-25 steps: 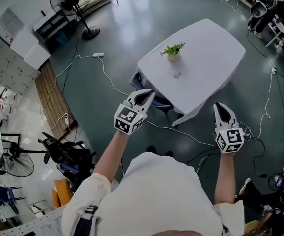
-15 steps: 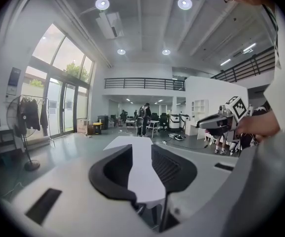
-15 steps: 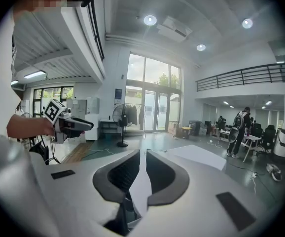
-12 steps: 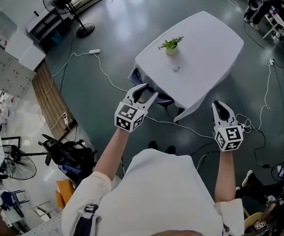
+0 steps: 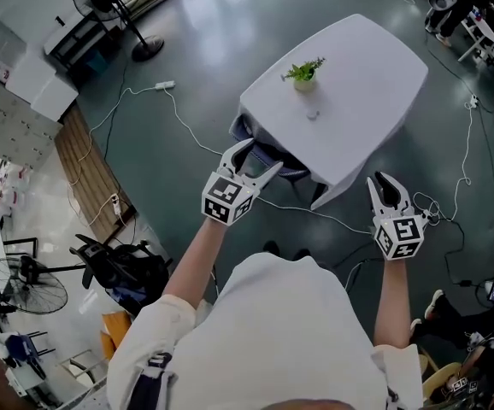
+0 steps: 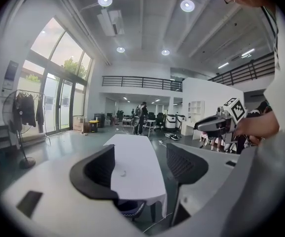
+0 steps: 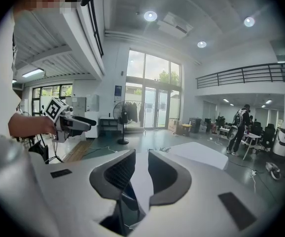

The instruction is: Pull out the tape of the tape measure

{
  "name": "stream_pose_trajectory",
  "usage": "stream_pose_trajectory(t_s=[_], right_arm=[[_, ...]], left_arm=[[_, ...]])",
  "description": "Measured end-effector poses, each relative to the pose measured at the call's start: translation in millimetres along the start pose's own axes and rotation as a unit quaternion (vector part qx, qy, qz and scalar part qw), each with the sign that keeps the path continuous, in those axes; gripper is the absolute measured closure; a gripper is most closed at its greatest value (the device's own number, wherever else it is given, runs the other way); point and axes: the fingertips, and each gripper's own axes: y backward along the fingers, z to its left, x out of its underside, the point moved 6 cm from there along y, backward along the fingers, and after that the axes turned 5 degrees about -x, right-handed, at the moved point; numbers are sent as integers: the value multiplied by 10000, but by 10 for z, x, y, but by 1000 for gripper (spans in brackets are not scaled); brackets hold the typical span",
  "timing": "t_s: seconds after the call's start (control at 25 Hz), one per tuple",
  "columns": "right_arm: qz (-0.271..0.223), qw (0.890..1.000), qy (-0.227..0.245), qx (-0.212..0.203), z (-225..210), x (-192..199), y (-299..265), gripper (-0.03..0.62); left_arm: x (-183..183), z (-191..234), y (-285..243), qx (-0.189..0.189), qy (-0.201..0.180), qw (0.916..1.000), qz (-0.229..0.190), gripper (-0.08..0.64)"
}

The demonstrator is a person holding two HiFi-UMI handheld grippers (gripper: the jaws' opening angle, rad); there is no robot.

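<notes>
Lying on the white desk (image 5: 375,75), near its middle, is a small pale object taken to be the tape measure (image 5: 313,114). It is too small in every view to tell which way it points or how its long axis runs. It sits apart from a potted plant (image 5: 303,72), which stands upright on the desk on the far side of the tape measure from the person. A chair (image 5: 291,174) is tucked under the desk's near edge. The left hand-held gripper (image 5: 262,155) is held in the air over this chair, short of the desk edge and well apart from the tape measure. Its jaws are spread wide and opening, with only the desk top seen between them. The right hand-held gripper (image 5: 385,180) hangs off the desk's near corner, over the floor and also well apart from the tape measure. Its jaws are narrow with a slim gap, and nothing is held between them. White cables (image 5: 187,126) trail across the floor beside the desk, and a pedestal fan (image 5: 123,7) stands well away from it.
</notes>
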Motion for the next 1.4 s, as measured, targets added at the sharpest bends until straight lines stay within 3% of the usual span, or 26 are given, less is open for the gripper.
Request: stream_pose_trajectory(t_s=[0.36,0.68,1.4], right_arm=[[18,10000,-18,25,88,51,-117,494],[106,9998,-50,-163,-161,129,-309,495],[490,9903,-24,-1301,-1693,335,-1430,495]], left_arm=[[82,112,-23,68,-22,10000,64,227],[73,121,-280,-1,13,9999,168,218],[92,197,-1703,-808,425,9940,605,202]])
